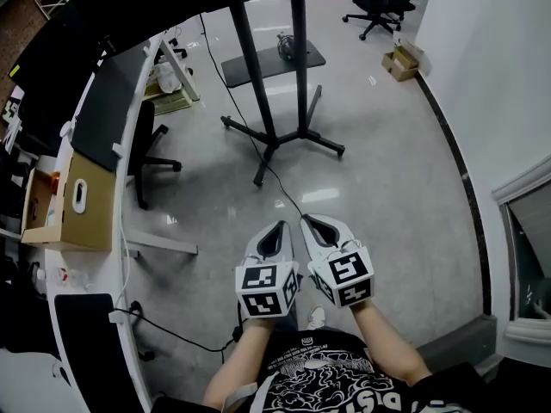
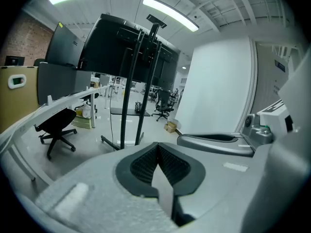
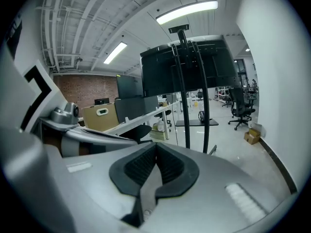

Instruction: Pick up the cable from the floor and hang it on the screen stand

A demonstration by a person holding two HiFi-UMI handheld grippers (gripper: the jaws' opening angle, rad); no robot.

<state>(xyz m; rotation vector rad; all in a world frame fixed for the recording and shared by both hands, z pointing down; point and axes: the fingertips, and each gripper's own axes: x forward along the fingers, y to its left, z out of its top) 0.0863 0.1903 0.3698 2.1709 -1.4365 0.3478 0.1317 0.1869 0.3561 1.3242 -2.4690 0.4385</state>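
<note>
Black and thin, the cable lies on the pale glossy floor as one long diagonal line in the head view. It starts in the upper left of the frame, passes under the base of the stand, and runs down toward lower centre. There its near end stops just ahead of your two tools.

Your left hand-held gripper and right hand-held gripper sit side by side at lower centre, tips pointing up the frame toward the stand. Each gripper view shows the ribbed pads pressed together with nothing between them, so both are closed and empty.

The near stretch of the cable points almost straight at you and tilts a little to the left as it goes away. Its last visible part falls between the two tips, closer to the right one, so the right looks the better tool for the pick. I cannot tell whether the cable goes on beneath the tools.

You would need to part the jaws, go down and slightly forward, and turn them across the line rather than along it. The stand's poles rise directly beyond, centre top of the frame, so the lift leads straight ahead along the cable's own line.
</note>
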